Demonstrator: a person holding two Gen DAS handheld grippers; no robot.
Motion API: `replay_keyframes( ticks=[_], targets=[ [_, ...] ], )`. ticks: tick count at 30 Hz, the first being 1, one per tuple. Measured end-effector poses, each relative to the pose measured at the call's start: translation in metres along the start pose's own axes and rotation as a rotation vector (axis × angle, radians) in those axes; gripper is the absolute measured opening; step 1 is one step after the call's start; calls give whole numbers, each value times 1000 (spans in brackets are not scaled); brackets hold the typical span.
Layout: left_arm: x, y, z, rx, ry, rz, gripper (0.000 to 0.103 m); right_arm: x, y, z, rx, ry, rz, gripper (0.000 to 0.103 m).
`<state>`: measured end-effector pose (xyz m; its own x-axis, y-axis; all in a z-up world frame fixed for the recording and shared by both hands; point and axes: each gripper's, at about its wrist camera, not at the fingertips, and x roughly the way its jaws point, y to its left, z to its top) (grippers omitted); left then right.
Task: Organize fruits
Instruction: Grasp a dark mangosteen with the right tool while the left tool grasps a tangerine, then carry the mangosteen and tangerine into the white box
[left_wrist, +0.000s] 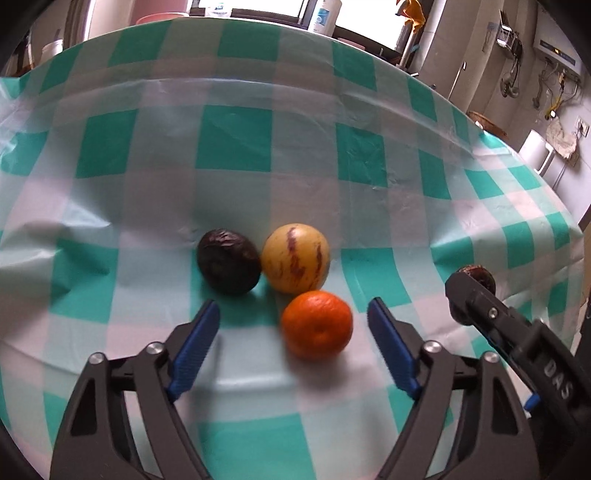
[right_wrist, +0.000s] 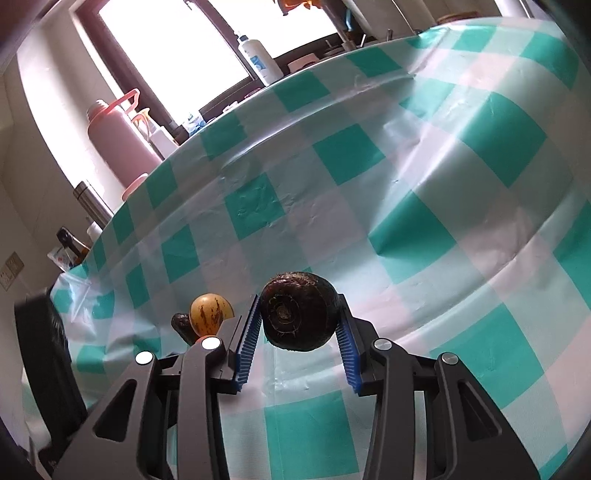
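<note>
A table (left_wrist: 258, 110) covered by a teal-and-white checked plastic cloth (left_wrist: 236, 144) fills most of the left wrist frame. At lower centre, 3 fruits lie on it close together: a dark wrinkled fruit (left_wrist: 228, 261), a yellow purple-streaked fruit (left_wrist: 295, 257) beside it, and an orange (left_wrist: 317, 325) just below.

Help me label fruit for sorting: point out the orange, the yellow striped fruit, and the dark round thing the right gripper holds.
orange (left_wrist: 316, 325), left wrist view, middle of its peel.
yellow striped fruit (left_wrist: 295, 258), left wrist view, centre, by the purple streaks.
dark round thing (right_wrist: 299, 312), right wrist view, ringed end face between the blue pads.
</note>
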<state>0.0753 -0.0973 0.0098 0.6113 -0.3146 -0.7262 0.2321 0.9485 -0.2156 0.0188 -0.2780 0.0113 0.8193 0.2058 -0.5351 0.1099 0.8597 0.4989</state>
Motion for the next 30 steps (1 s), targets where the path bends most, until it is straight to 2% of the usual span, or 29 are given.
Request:
replay_keyframes(
  ticks=[1, 2, 3, 4, 9, 16, 20, 24, 30],
  targets=[
    [4, -3, 0, 15, 17, 5, 67, 0, 0, 0, 1, 1, 1, 40],
    [8, -5, 0, 30, 37, 5, 53, 0, 0, 0, 2, -1, 1, 40],
    [10, -7, -1, 47, 49, -6, 49, 0, 0, 0, 3, -1, 3, 40],
    [9, -9, -2, 58, 45, -25, 40, 0, 0, 0, 2, -1, 5, 40],
    [-9, 4, -11, 36, -7, 6, 39, 0, 2, -2, -11, 1, 19, 40],
    [-56, 16, -35, 57, -137, 138, 39, 2, 4, -5, -28, 14, 43, 40],
    [-80, 22, -50, 33, -189, 174, 39, -6, 7, -11, -37, 28, 51, 40],
    [-106, 28, -65, 11, -233, 194, 39, -33, 9, -30, -35, 33, 61, 40],
    [-136, 21, -88, 42, -279, 206, 39, -85, 16, -67, -154, 22, 74, 40]
  ],
)
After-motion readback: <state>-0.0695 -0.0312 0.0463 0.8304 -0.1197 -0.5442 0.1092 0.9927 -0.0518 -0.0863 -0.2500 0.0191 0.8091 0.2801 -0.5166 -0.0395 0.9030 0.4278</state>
